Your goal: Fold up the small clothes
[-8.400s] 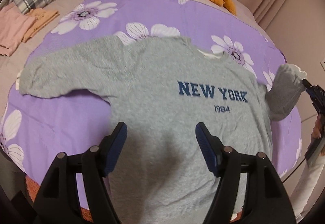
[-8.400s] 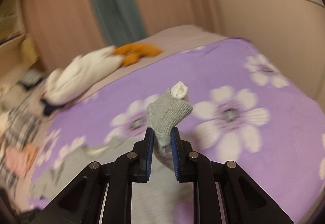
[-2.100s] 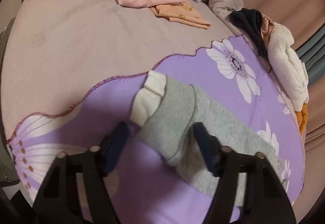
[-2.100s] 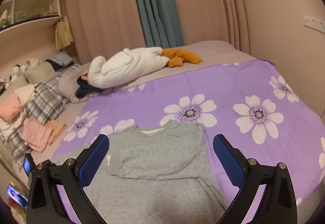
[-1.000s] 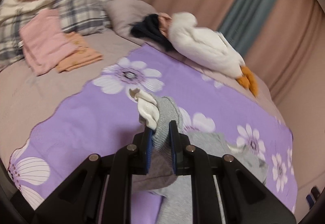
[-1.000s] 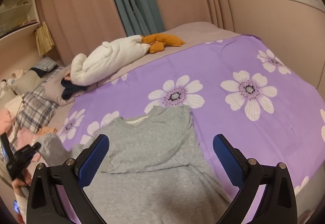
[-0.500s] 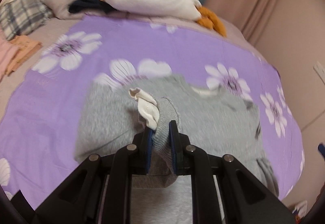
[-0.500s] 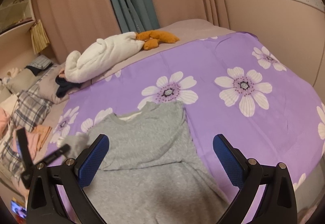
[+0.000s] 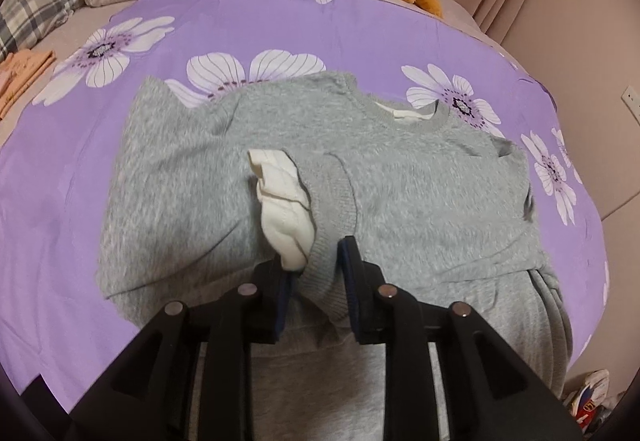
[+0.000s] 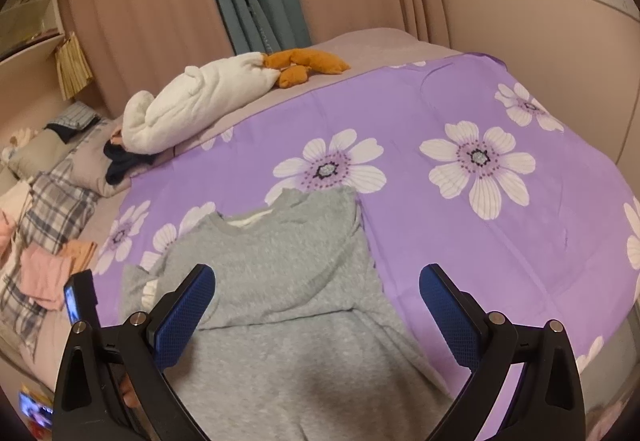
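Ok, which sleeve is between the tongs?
The sleeve with the white cuff, lying across the sweatshirt's chest between the left tongs, which have just been opening. The other sleeve lies folded flat, ungripped.

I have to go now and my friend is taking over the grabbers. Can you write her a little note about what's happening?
Left gripper: jaws have just been opening, sleeve cuff between them, laid across the grey sweatshirt.
Right gripper: jaws wide open, holding nothing, above the sweatshirt.
Sweatshirt lies on the purple flowered sheet.
Done: both sleeves folded in.
Left: let go of the cuff, then probably fold the body.
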`<state>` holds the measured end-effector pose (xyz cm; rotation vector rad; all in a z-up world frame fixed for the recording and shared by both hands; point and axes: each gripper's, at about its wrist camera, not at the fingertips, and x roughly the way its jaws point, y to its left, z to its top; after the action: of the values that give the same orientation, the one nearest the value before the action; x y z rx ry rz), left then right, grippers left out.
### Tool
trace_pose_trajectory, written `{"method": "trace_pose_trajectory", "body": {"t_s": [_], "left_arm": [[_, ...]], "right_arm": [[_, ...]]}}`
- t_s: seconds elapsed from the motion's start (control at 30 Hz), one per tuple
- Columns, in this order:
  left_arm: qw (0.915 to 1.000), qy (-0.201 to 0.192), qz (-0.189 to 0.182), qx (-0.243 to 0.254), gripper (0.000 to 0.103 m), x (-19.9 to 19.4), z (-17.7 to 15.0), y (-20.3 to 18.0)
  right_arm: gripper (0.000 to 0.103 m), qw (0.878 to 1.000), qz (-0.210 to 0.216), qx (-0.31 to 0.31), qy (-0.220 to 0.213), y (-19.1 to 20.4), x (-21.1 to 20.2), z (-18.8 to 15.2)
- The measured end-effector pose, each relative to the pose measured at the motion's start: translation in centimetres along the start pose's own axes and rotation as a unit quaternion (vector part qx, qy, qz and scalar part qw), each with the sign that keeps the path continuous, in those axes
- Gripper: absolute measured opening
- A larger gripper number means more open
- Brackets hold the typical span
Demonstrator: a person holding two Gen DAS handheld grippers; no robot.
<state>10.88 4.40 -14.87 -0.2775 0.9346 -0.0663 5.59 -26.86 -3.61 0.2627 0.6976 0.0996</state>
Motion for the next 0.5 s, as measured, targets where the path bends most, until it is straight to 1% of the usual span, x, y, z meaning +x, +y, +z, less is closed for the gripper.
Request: {"method": "trace_pose_trajectory", "body": {"t_s": [0.13, 0.23, 0.27, 0.4, 0.5], "left_arm": [[0.9997, 0.0, -0.025, -0.006, 0.027, -1.3, -0.1, 0.1], [0.9986, -0.025, -0.047, 0.0, 0.032, -2.8, 0.2, -0.4], [0.9979, -0.027, -0.058, 0.004, 0.032, -3.0, 0.2, -0.6], [0.9943, -0.017, -0.103, 0.022, 0.033, -2.5, 0.0, -2.0], [0.9907, 0.001, -0.133, 0.031, 0.033, -1.6, -0.4, -2.9]], "right_arm": [[0.101, 1.0, 0.002, -0.006, 0.006, 0.3, 0.3, 0.0], [0.101, 1.0, 0.002, -0.012, 0.003, 0.6, 0.2, 0.0], [0.101, 1.0, 0.002, -0.014, 0.001, 0.7, 0.2, 0.0], [0.101, 1.0, 0.006, -0.016, 0.005, 1.0, 0.5, -0.1], [0.101, 1.0, 0.008, -0.018, 0.009, 1.3, 0.7, -0.2]]}}
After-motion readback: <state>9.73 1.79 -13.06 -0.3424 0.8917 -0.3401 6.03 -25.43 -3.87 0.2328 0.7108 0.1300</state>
